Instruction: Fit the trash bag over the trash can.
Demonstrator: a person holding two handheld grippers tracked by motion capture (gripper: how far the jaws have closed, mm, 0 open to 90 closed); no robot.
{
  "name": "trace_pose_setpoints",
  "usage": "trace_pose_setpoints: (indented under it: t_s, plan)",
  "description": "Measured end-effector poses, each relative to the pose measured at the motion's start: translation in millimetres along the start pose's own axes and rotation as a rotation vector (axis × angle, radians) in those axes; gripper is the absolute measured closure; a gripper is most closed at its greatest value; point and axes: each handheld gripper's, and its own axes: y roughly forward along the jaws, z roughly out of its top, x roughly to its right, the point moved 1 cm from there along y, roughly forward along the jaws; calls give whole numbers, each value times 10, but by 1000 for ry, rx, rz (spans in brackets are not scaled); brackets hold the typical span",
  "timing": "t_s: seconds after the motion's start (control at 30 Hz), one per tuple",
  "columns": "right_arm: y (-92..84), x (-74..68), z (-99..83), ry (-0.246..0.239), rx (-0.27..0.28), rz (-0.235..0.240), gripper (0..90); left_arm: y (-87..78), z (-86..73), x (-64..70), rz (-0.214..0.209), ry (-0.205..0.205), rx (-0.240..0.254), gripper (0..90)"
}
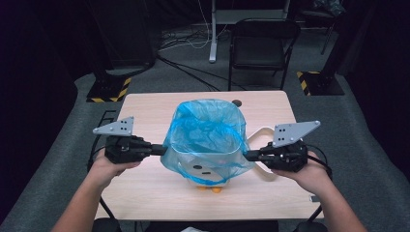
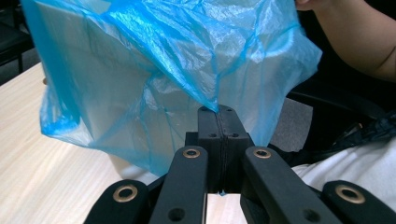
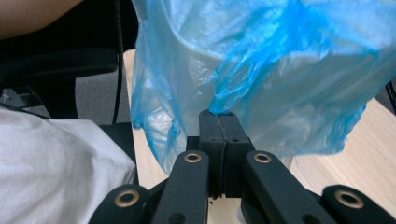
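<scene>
At the middle of the high view, a small white bin stands on the pale wooden table, with a blue plastic bag draped over its rim and hanging down its sides. The left gripper comes in from the left of the frame and the right gripper from the right, each at the bag's lower hem on its own side. Holding the film at two opposite points looks like a way to keep it spread evenly, so the liner can be pulled down snug around the bin (or lifted off it; the pictures alone do not settle which). Something orange peeks out at the bin's foot, too small to make out.

Lower centre of the left gripper view, the two black jaws stand pressed flat together with a pinch of the blue bag caught at their tips; the film fans upward from that point across the upper part of the frame, and the white wall of the bin shows through it.

Lower centre of the right gripper view, the jaws are likewise closed tight on a gathered fold of the bag, which rises in taut creases from the tips. The pull lines suggest the film is under light tension, so a gentle, matched motion of both hands seems wise to avoid tearing it.
</scene>
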Motion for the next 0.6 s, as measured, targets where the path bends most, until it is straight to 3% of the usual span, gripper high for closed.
trace_pose_setpoints:
  t_s: [0.2,0.4,0.6]
  plan:
    - [6,-33,-143,14,-16,-17,899,75,-107,101,-37,13,-13,893]
    - [5,-49,-307,23,-48,-46,900,148,-191,196,-49,29,-40,893]
    - [53,31,-485,66,-74,-75,900,244,-302,126,-42,1,-61,893]
